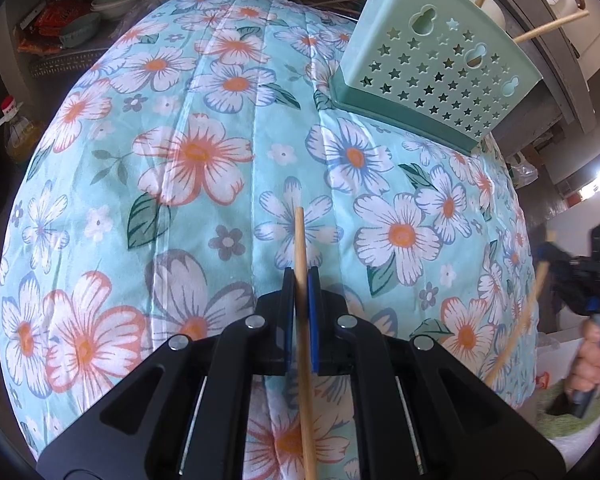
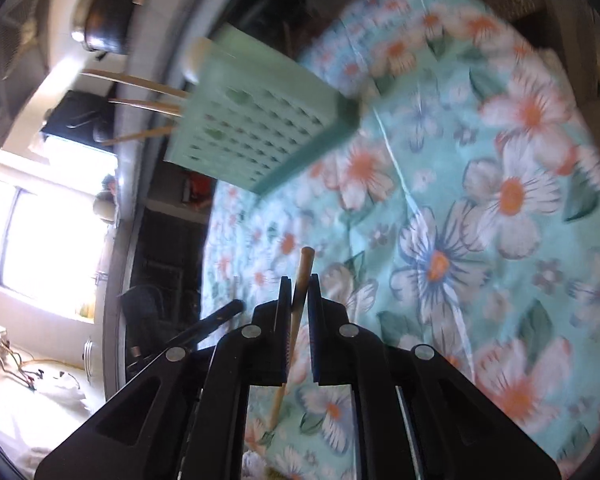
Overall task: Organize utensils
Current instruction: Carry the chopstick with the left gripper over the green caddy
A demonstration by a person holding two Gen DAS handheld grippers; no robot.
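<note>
Chopstick (image 1: 302,280) clamped in left gripper (image 1: 301,280), long axis running along fingers. Second chopstick (image 2: 300,292) pinched in right gripper (image 2: 299,292). Green holder (image 1: 436,60) ahead-right over floral cloth (image 1: 180,160); which hand nearer, unclear.

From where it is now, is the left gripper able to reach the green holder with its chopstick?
Probably yes. The left gripper is shut on a chopstick, and only bare floral cloth lies between it and the green holder. The holder's opening, where other chopsticks stick out, faces away, so it must come around.
</note>
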